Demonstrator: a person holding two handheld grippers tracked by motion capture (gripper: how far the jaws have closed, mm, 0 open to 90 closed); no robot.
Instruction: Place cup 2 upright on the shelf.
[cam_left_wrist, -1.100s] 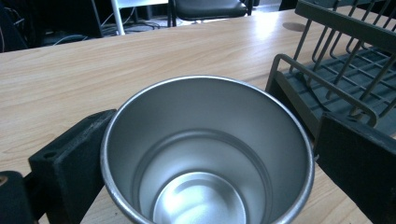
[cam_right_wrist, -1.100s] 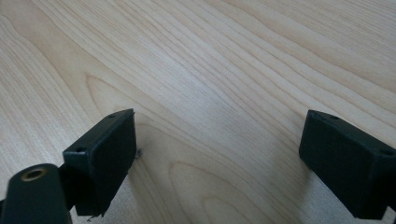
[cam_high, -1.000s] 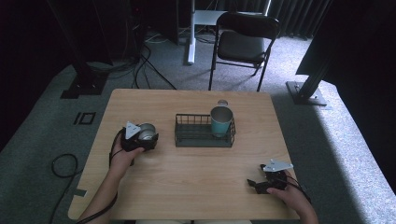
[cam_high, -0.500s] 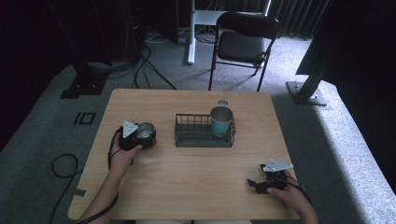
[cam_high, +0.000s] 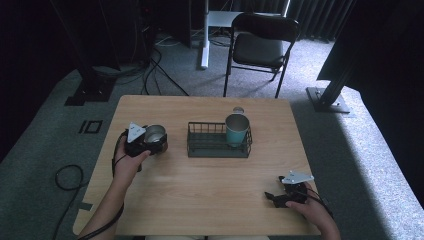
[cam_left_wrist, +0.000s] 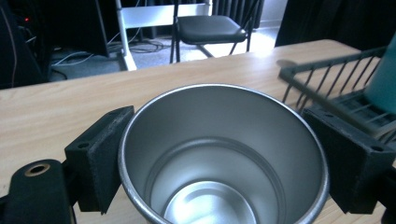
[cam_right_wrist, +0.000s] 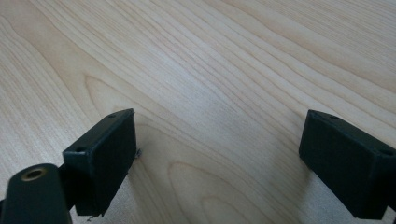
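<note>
A shiny steel cup (cam_high: 155, 134) is upright at the left of the wooden table (cam_high: 200, 200), and my left gripper (cam_high: 156, 141) is shut on it. In the left gripper view the empty cup (cam_left_wrist: 219, 186) sits between both black pads (cam_left_wrist: 102, 158), which press on its rim. A black wire basket (cam_high: 218, 148) stands at the table's middle with a teal cup (cam_high: 236, 130) upright in its right end. My right gripper (cam_high: 274, 196) rests low near the front right corner. It is open, with bare wood between its jaws in the right gripper view (cam_right_wrist: 219, 158).
A small round grey object (cam_high: 238, 109) lies just behind the basket. In the left gripper view the basket's wires (cam_left_wrist: 322, 79) are close on the right of the steel cup. A folding chair (cam_high: 260, 47) stands beyond the table's far edge.
The left gripper and the steel cup have shifted only very slightly. The right gripper has stayed where it was.
</note>
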